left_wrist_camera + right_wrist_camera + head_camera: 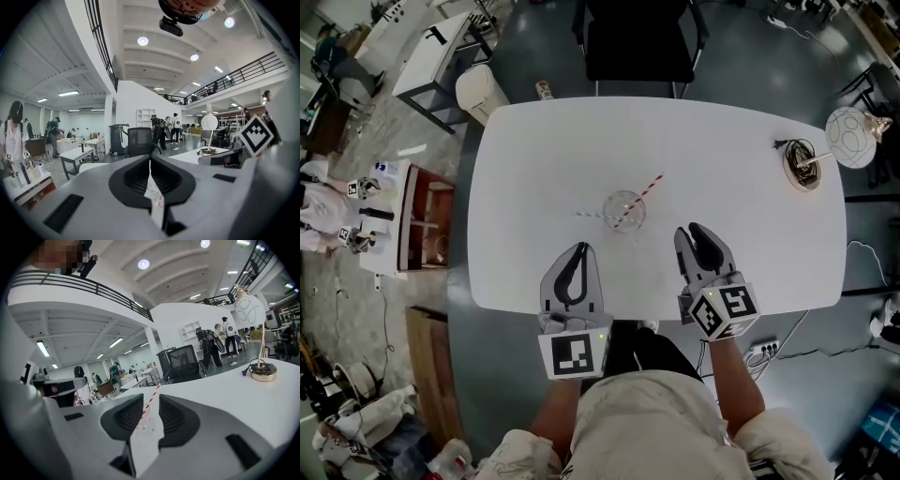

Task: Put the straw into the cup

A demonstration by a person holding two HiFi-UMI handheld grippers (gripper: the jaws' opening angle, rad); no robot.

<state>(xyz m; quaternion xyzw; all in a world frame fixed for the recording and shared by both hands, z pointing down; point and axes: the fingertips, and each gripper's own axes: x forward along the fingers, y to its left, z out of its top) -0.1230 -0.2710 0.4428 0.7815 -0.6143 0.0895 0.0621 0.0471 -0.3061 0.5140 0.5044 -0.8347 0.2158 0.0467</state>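
A clear cup (623, 212) stands in the middle of the white table (722, 122). A red-and-white striped straw (643, 193) leans in it, its top pointing to the far right. My left gripper (580, 247) sits near the table's front edge, below and left of the cup, jaws shut and empty. My right gripper (691, 228) is to the right of the cup, a little apart from it. In the right gripper view its jaws stand a narrow gap apart with nothing held (151, 396), and the straw (153, 395) shows through that gap.
A globe lamp (851, 138) with a round brass base (803, 165) stands at the table's far right corner. A black chair (639, 42) is tucked in at the far side. The person's lap is against the near edge.
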